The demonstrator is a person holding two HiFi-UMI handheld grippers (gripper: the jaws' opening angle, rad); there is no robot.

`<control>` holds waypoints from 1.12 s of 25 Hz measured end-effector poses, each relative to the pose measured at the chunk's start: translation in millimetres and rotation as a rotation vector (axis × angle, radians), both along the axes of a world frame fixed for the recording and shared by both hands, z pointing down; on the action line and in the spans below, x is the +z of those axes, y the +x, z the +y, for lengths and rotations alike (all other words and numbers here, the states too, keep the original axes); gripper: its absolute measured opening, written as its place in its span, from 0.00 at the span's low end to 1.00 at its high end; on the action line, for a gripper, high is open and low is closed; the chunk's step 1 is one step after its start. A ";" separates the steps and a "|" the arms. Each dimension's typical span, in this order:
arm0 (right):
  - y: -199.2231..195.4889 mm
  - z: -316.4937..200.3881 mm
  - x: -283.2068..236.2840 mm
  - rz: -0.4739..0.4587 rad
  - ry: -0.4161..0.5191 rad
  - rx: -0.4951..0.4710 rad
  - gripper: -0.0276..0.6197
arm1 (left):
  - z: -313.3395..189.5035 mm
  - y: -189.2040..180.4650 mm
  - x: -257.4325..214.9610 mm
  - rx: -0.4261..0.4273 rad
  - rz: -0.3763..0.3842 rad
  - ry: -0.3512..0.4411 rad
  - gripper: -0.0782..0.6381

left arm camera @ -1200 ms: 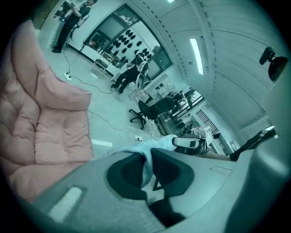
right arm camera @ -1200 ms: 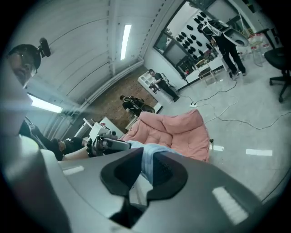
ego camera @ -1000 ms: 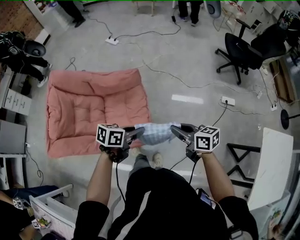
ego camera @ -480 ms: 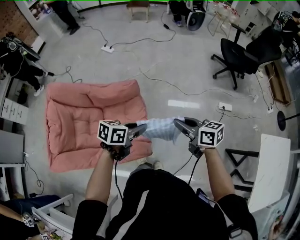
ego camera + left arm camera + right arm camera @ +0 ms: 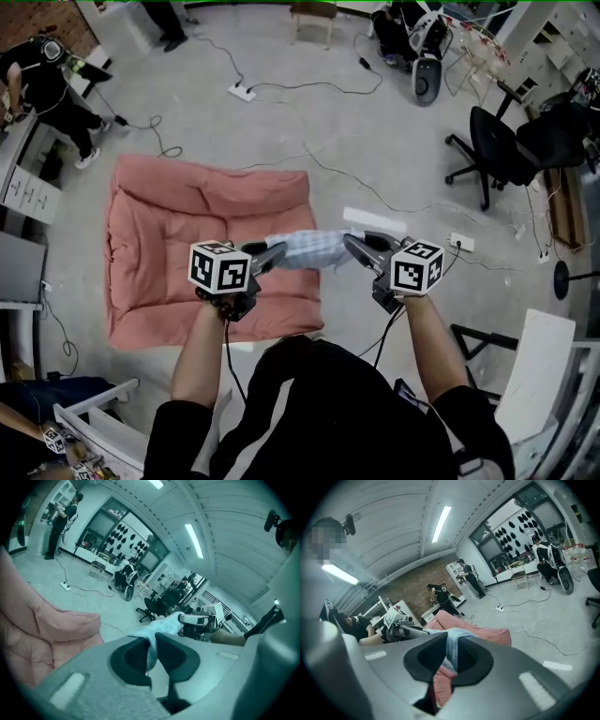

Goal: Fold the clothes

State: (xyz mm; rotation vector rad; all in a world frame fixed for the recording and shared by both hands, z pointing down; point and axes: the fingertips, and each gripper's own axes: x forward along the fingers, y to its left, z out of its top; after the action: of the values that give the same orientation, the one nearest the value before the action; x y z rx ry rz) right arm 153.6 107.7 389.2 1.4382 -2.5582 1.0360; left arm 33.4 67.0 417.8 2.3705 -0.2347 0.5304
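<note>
Light-blue garment [image 5: 307,250] stretches left-right between both clamped grippers.

Evenly bright from ceiling strip lights [image 5: 193,540] high above the jaws; faint shadows. Strong fisheye bending, dark corners in both gripper views; soft focus at the jaws.
</note>
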 end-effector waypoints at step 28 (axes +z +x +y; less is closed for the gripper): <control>-119.9 -192.5 30.8 -0.026 -0.027 -0.870 0.09 | -65.6 -105.3 13.0 -0.979 -0.089 -0.045 0.15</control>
State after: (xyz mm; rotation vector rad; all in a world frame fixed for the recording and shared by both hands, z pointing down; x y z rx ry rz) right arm 33.8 -84.8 420.0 0.1969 -2.6893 0.8969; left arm -71.9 1.4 430.8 1.8730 -1.3036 0.1489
